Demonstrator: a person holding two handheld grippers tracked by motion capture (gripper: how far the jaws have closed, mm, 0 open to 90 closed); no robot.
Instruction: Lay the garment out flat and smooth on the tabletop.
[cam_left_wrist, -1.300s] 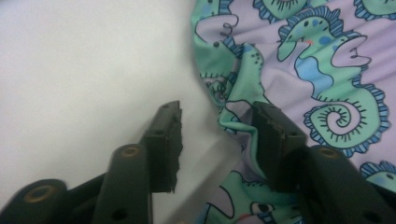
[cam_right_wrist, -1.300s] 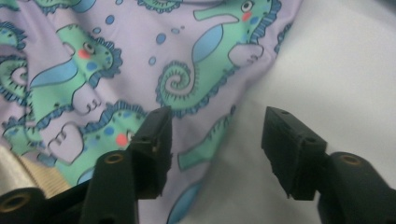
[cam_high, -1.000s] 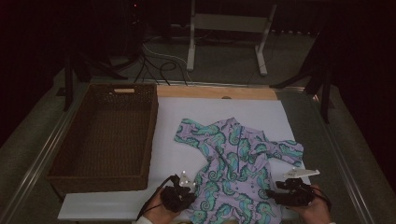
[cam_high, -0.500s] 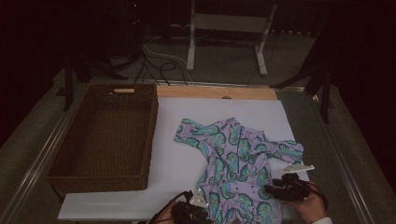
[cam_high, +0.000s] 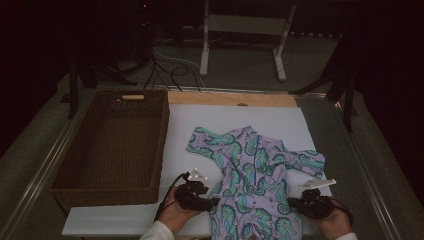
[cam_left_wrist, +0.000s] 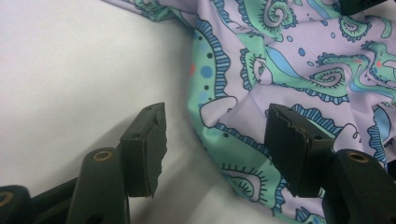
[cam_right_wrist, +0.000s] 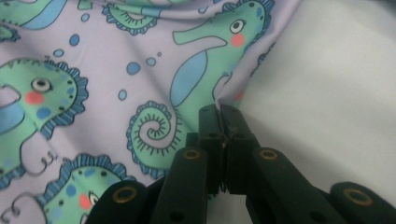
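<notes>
From the high view we see the garment (cam_high: 255, 185), a seahorse-print piece, spread on the white surface (cam_high: 125, 220) with its lower part hanging over the near edge. A wicker basket (cam_high: 112, 145) sits just beside it to the left. Our left tool (cam_high: 212, 202) is at the garment's left edge, our right tool (cam_high: 295, 204) at its right edge.

In the left tool's view, the jaws have just been opening and stand apart. The garment (cam_left_wrist: 289, 70) has its hem lying between them, and the pads do not press on it.

In the right tool's view, the jaws have just been closing and now pinch a small fold at the edge of the garment (cam_right_wrist: 116, 93), right where cloth meets the bare surface (cam_right_wrist: 336, 93).

We judge that we are taking hold of both sides, likely to fold or lift the piece. One side is gripped. Next, the left tool should slide a little farther over the hem, then close on it, catching cloth and not the surface below.
</notes>
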